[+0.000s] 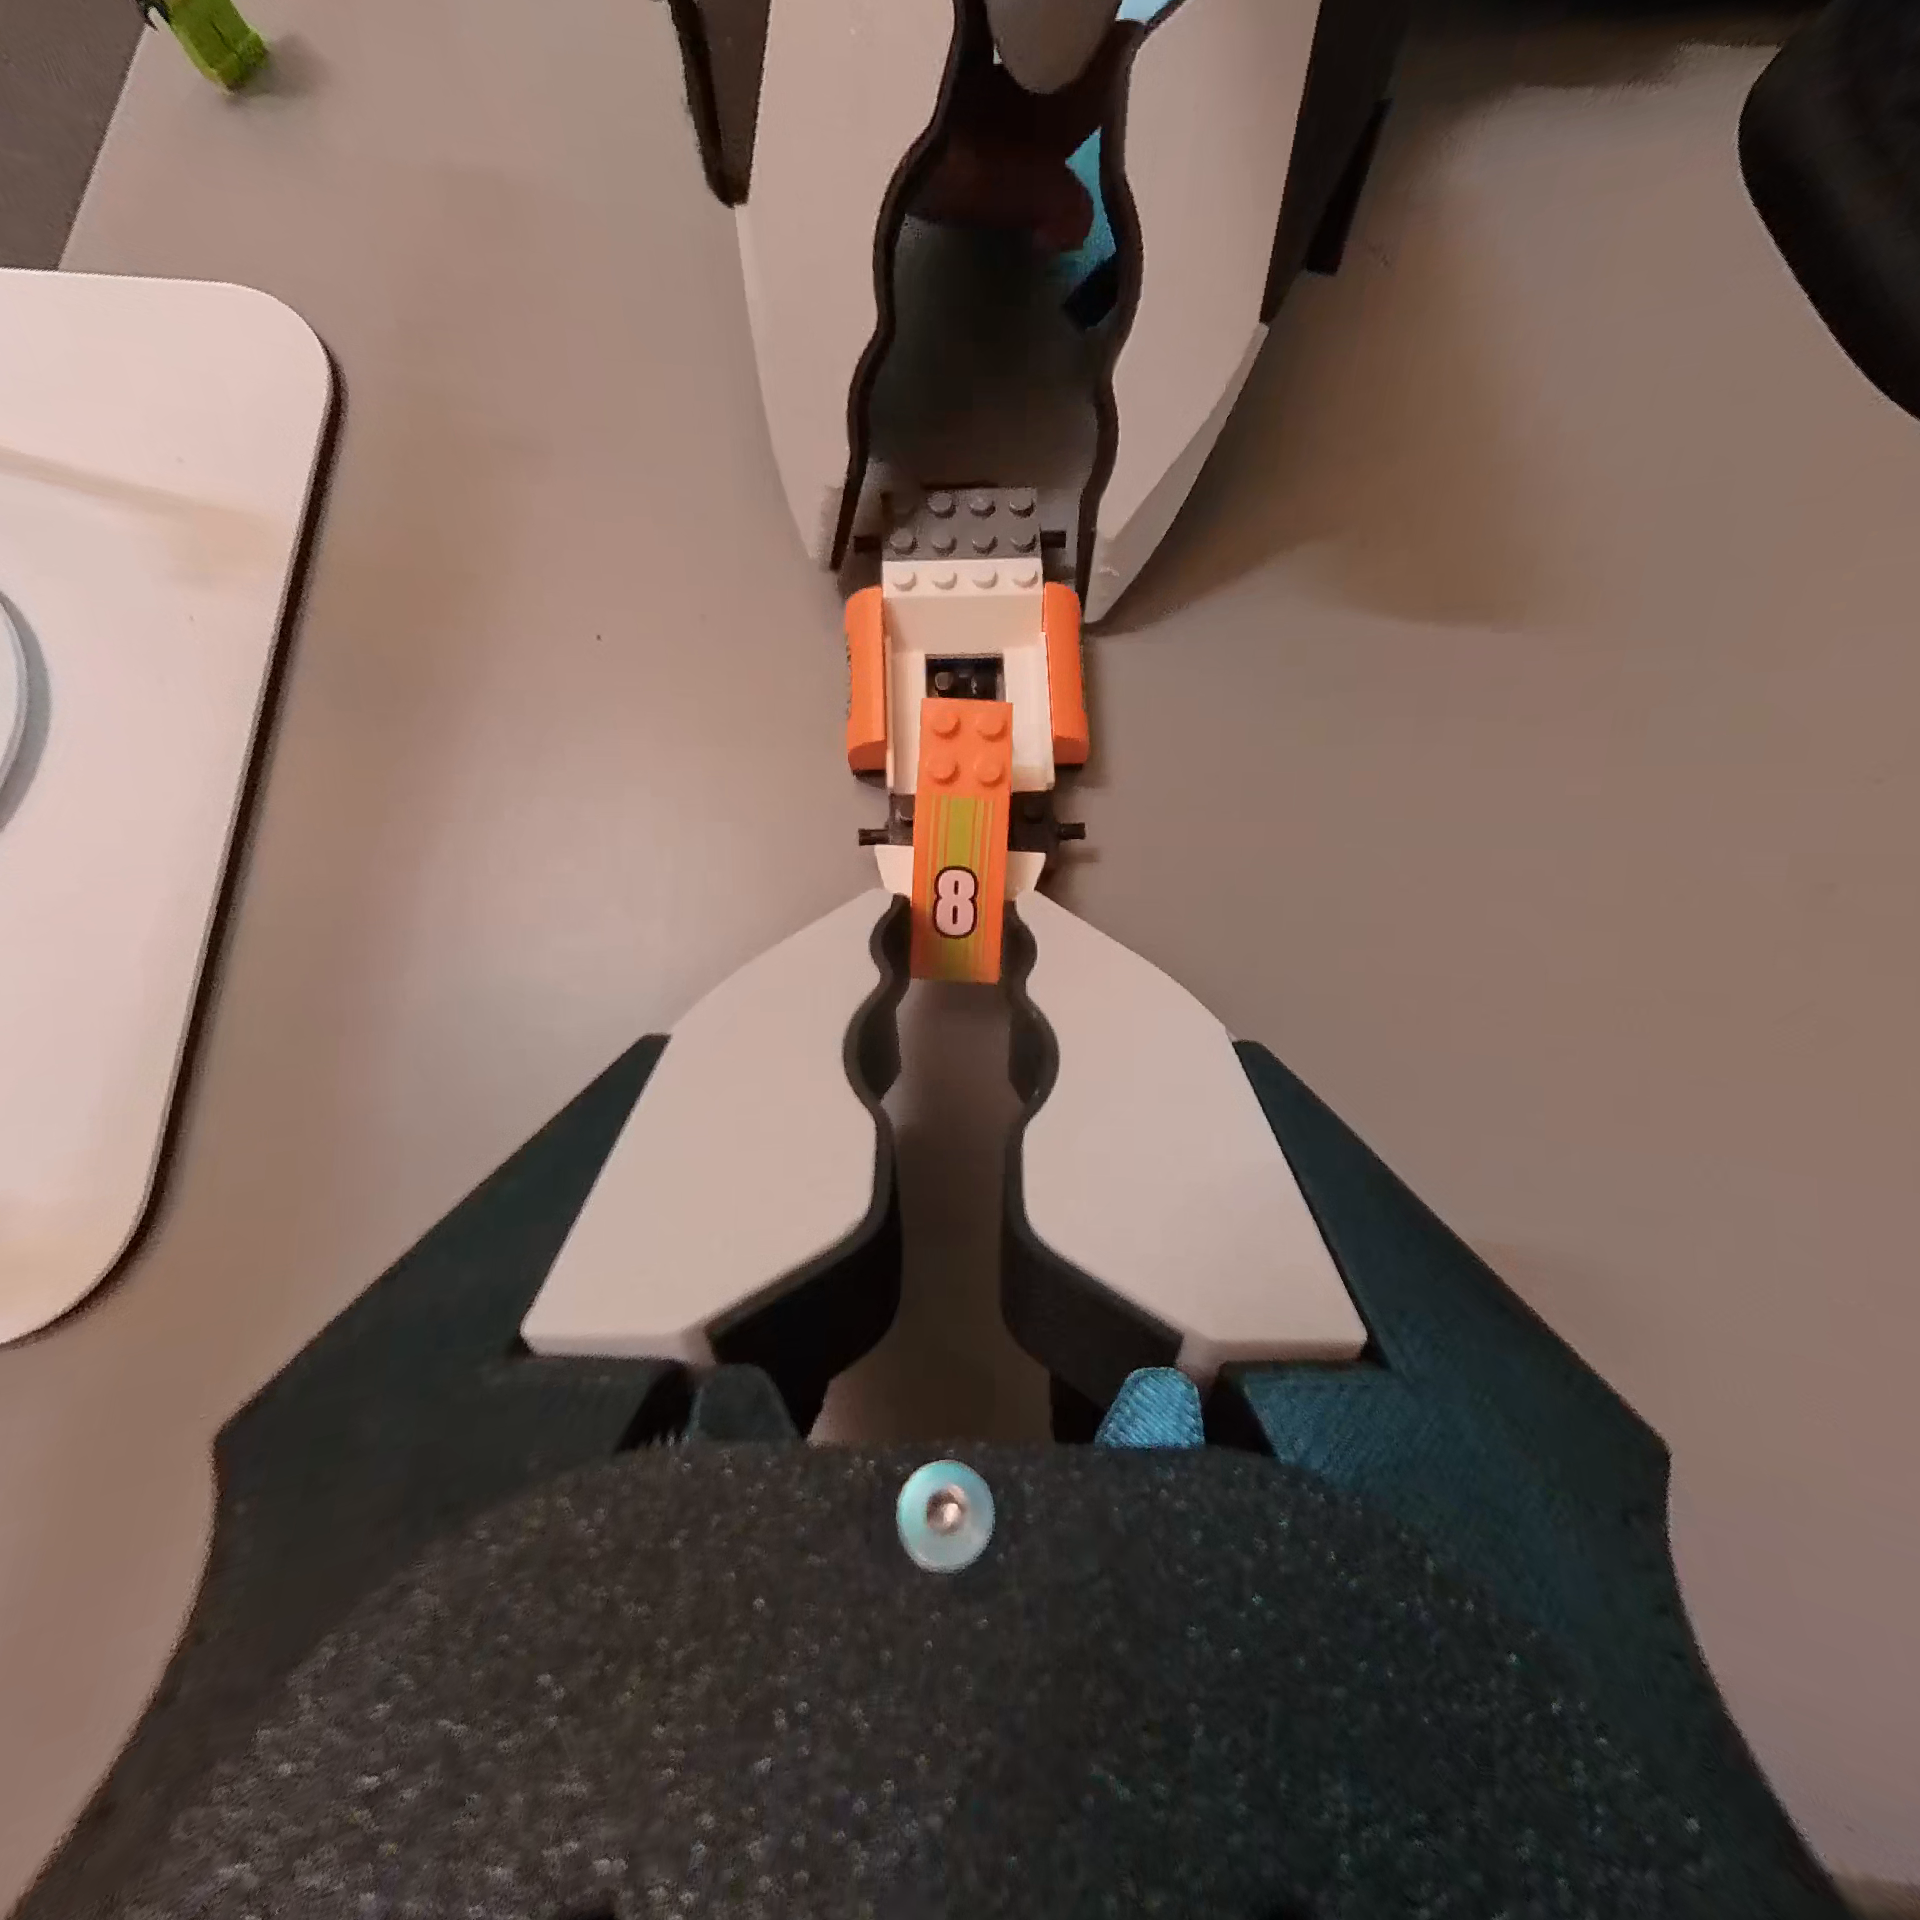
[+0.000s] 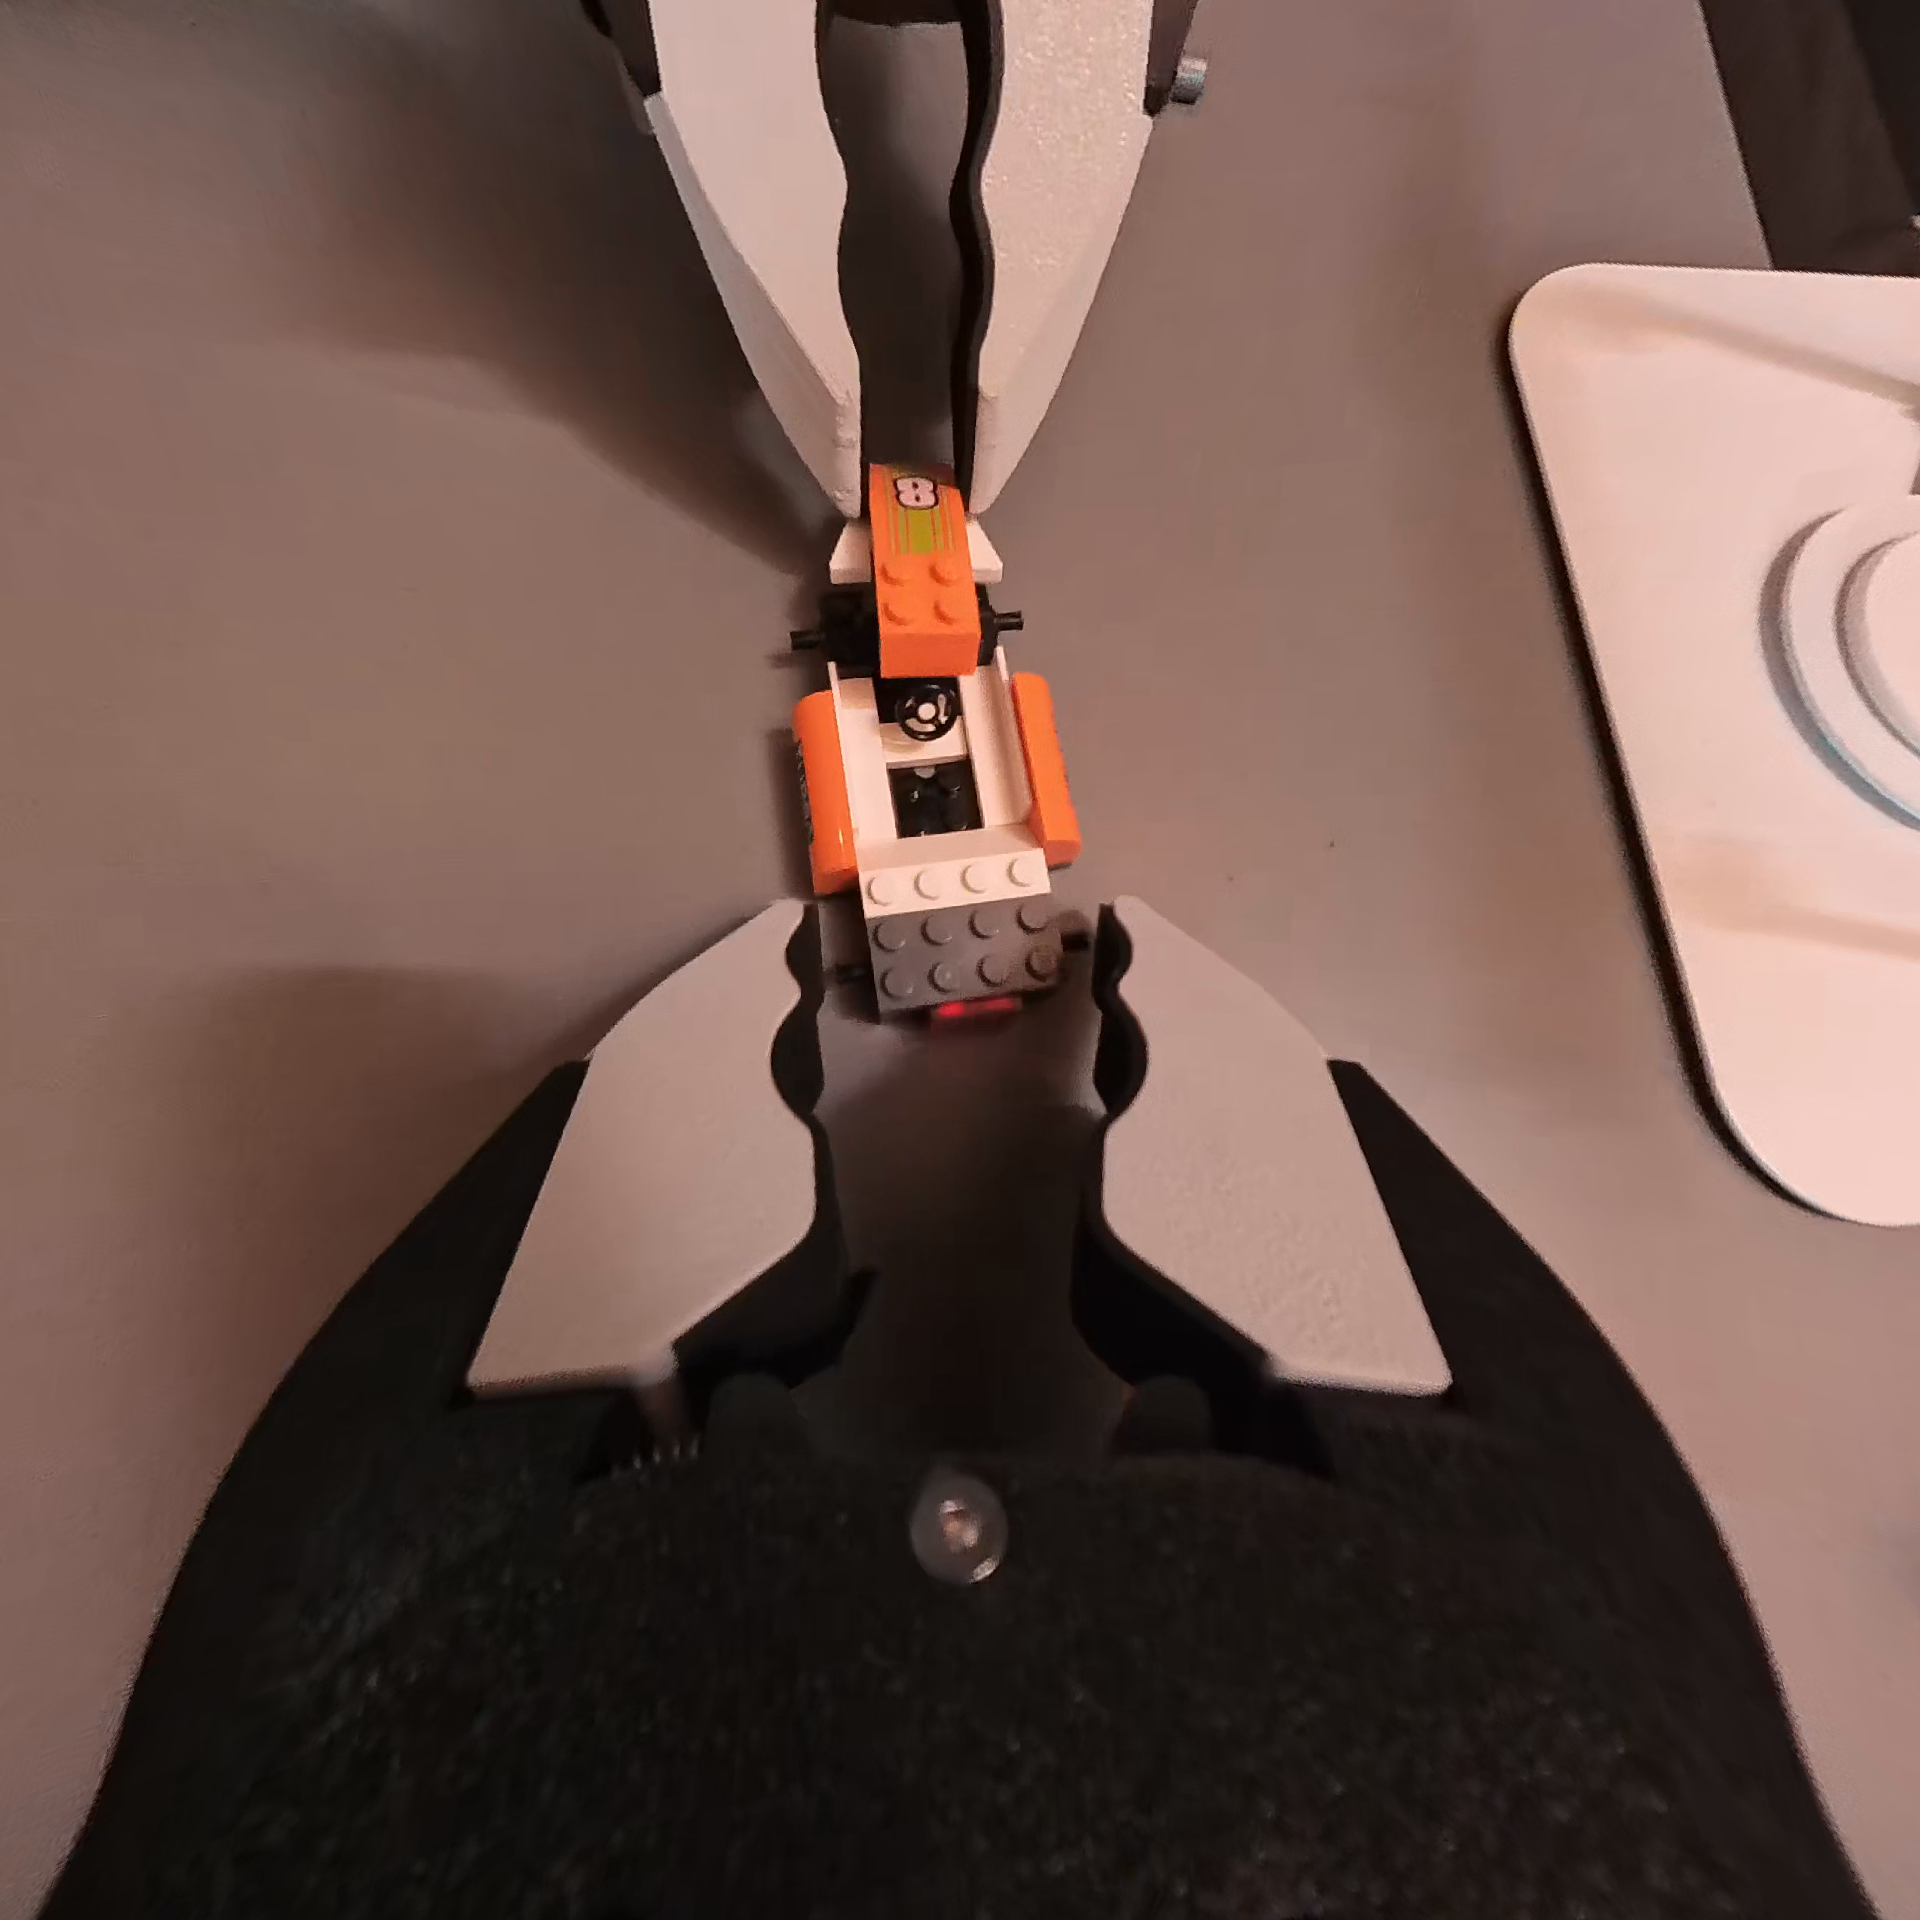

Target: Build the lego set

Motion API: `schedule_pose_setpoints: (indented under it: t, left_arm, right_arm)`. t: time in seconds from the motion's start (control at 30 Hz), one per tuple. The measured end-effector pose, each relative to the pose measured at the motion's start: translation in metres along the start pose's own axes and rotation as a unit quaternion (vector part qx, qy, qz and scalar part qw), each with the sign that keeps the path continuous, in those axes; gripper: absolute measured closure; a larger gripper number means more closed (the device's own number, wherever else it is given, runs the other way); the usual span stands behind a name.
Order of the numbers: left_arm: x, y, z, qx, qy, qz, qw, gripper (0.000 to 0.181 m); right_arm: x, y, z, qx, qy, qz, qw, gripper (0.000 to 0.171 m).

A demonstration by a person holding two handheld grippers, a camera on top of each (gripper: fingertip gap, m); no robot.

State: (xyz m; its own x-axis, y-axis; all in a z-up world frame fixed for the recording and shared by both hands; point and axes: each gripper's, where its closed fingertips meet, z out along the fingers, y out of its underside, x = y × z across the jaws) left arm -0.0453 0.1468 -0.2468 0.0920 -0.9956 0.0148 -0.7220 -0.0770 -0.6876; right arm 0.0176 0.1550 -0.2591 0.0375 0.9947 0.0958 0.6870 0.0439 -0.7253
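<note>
A small lego car (image 1: 961,623) with a white body, orange side pieces and a grey studded rear block stands on the grey table. Its black axle pins carry no wheels. An orange sloped hood piece (image 1: 958,883) with a number sticker forms its nose. My left gripper (image 1: 956,925) is shut on that nose. My right gripper (image 2: 956,914) is open; its fingers straddle the grey rear block (image 2: 961,956) with a gap on each side. Each gripper shows at the top of the other's view, facing it: the right (image 1: 966,540) and the left (image 2: 914,499). A black steering wheel (image 2: 925,715) sits in the cockpit.
A white rounded stand base (image 1: 156,727) lies on the table left of the car, seen at the right in the right wrist view (image 2: 1662,675). A green lego piece (image 1: 213,42) lies at the far left. A dark object (image 1: 1849,208) is at the far right.
</note>
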Motion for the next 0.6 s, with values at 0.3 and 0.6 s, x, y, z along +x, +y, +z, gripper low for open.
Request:
schedule_pose_setpoints:
  t: [0.3, 0.6]
  left_arm:
    - [-0.0004, 0.0038, -0.0036, -0.014, -0.001, 0.002, 1.0, 0.165]
    - [-0.0004, 0.0077, -0.0017, -0.036, 0.003, 0.006, 0.999, 0.165]
  right_arm:
    - [0.0007, -0.0013, 0.001, 0.007, 0.004, 0.004, 1.0, 0.119]
    - [0.0009, -0.0019, 0.0008, 0.012, 0.008, -0.008, 1.0, 0.132]
